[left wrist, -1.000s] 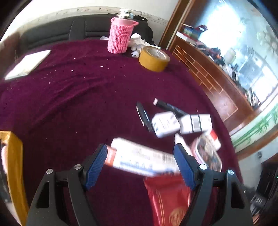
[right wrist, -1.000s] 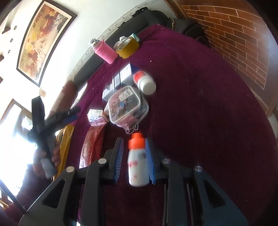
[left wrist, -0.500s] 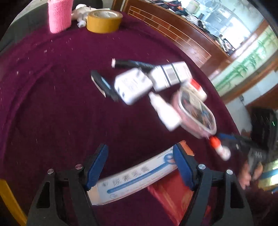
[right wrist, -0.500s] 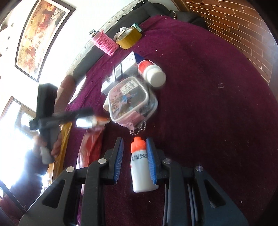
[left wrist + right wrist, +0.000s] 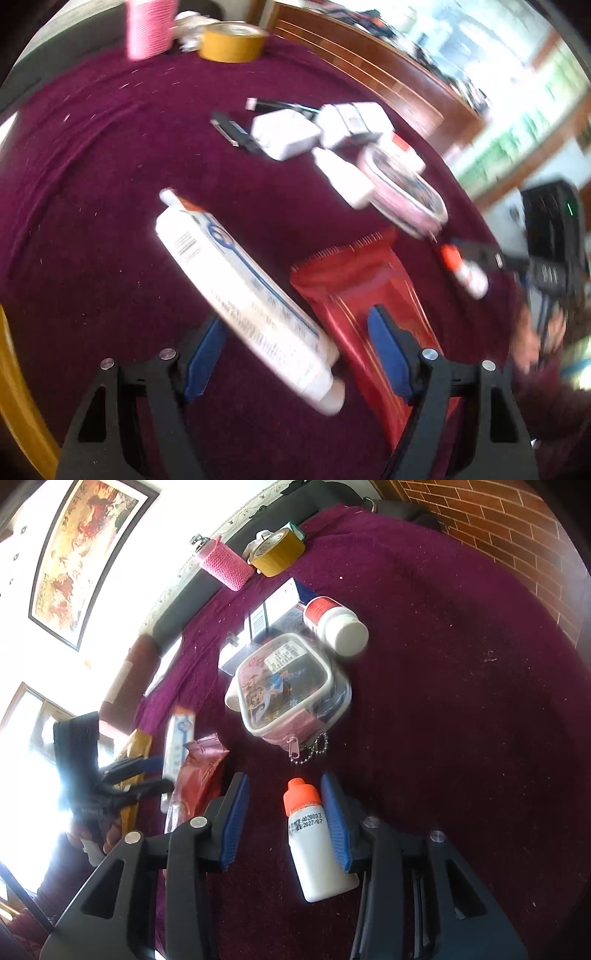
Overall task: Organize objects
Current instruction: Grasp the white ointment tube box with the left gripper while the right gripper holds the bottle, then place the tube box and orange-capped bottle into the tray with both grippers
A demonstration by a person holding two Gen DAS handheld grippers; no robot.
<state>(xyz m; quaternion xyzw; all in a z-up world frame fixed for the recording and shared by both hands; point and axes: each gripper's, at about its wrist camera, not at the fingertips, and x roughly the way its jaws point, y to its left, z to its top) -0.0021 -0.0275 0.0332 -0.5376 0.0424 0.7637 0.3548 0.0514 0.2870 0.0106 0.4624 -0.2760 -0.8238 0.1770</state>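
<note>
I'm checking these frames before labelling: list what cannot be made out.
- Toothpaste tube, left wrist view: print smeared by motion blur.
- Red pouch, left wrist view: near end hidden behind the left gripper fingers.
- Pink zip pouch, right wrist view: contents obscured by glare.
- Window side, right wrist view: blown out.

A long white tube with blue print and a barcode lies diagonally on the maroon cloth, just beside a flat red foil pouch. A small white bottle with an orange cap lies cap away from the right wrist camera. Beyond it lies a clear zipped pouch with cartoon print, beside a white, red-labelled jar and white boxes.
</note>
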